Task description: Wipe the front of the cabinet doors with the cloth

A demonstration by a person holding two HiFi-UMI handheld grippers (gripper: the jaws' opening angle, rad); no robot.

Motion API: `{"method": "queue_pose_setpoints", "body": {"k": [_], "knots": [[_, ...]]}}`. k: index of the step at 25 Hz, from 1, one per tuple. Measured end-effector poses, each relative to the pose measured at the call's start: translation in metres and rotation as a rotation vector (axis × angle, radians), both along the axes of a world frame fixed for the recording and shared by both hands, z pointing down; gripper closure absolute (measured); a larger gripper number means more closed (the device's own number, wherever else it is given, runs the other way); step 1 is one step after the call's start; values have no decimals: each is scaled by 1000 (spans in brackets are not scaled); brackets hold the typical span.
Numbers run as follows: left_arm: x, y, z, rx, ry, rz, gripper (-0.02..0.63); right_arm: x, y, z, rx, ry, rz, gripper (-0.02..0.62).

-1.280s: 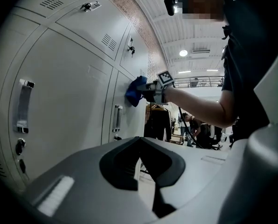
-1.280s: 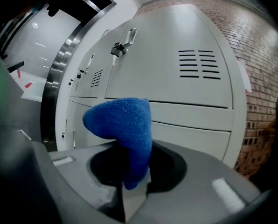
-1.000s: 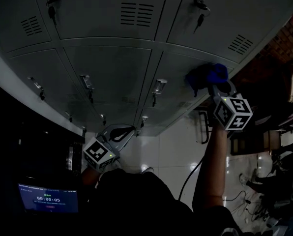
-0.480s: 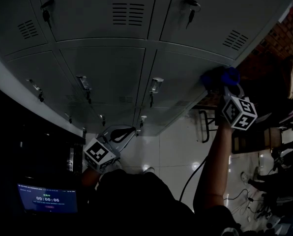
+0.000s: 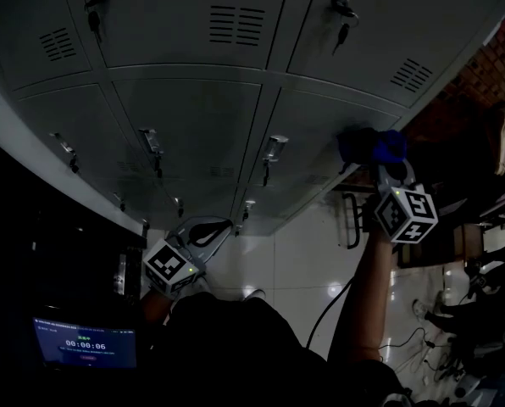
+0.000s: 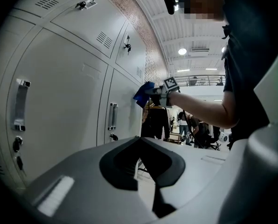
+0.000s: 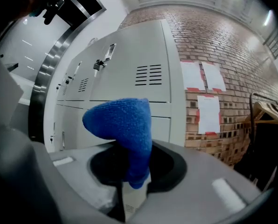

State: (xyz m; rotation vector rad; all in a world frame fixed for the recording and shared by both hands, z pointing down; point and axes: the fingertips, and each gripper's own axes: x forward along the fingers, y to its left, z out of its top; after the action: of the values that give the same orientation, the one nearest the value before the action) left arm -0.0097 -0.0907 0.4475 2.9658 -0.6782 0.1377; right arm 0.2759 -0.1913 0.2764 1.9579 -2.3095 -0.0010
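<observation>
Cloth (image 5: 371,145) slid slightly left since last frame, centre right. We keep right gripper (image 5: 376,158) clamped on it, against cabinet door (image 5: 316,121), for wiping. Left gripper (image 5: 215,227) closed, empty, idle.

Two tools: the left hand-held gripper (image 5: 227,224) and the right hand-held gripper (image 7: 132,183). One blue cloth (image 7: 122,125). Six cabinet doors (image 5: 193,125) show plainly in the head view, with three louvred vents (image 5: 235,24). Three paper sheets (image 7: 207,115) on brick; one lit screen (image 5: 85,342).

Left claw (image 6: 142,146) closed, empty, blue cloth (image 6: 142,93) against cabinet door (image 6: 124,90)
</observation>
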Motion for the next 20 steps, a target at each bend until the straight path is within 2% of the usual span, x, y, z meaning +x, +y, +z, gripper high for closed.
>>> {"method": "queue_pose_setpoints", "body": {"k": [11,16,20], "knots": [[-31,-2,5,-3,8,-47,600,-140,-20,26,-37,21,-255,515],[-47,-4,11,-19,1,-73,600,-168,-40,42,-69,31,-288,515],[-54,-5,12,-23,-5,-79,600,-173,-50,48,-77,46,-276,515]]}}
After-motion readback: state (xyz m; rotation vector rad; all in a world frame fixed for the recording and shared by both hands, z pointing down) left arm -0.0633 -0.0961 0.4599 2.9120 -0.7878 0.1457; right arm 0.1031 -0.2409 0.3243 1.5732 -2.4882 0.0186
